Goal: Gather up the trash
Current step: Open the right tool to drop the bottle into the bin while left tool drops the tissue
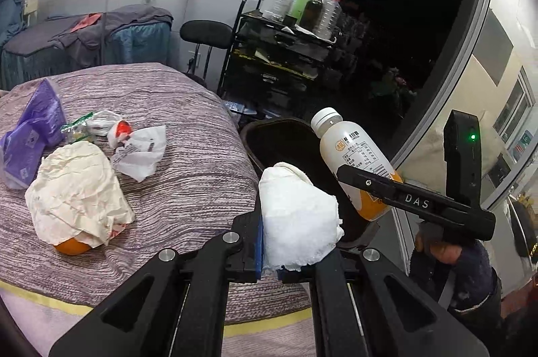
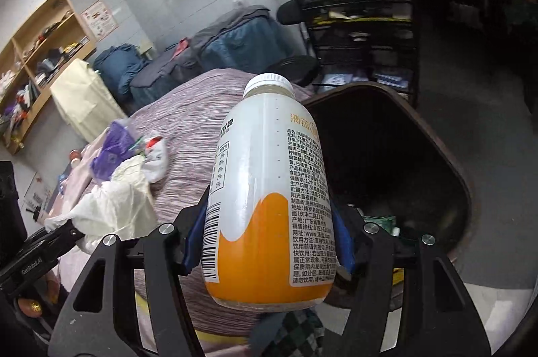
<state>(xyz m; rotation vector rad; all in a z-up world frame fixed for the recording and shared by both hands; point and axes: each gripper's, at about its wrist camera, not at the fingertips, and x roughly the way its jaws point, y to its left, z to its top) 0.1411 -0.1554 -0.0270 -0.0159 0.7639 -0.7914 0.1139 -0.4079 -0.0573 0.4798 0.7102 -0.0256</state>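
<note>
Left claw [image 1: 269, 242] is clenched on a tissue wad [image 1: 299, 219]; right claw [image 2: 269, 242] grips a bottle [image 2: 269, 189], lower centre. Both sit near the bin [image 2: 437, 148] rim at right. Early release risks drops onto the bed [image 1: 188, 175].

A bed [image 1: 175, 108] covered in a purple-grey streaked spread carries the loose things, and it lies to the left of the left tongs [image 1: 296, 222] and ahead of them. On the spread, nearest those tongs, sits a big crumpled cream paper wrapper [image 1: 77, 192] that covers an orange fruit [image 1: 72, 247] peeping out beneath its near edge. Just beyond it lie a crumpled white receipt-like paper [image 1: 141, 152], a red-and-white wrapper [image 1: 114, 126] touching a bit of green packaging [image 1: 75, 128], and, farthest left, a purple plastic packet [image 1: 33, 131].
</note>
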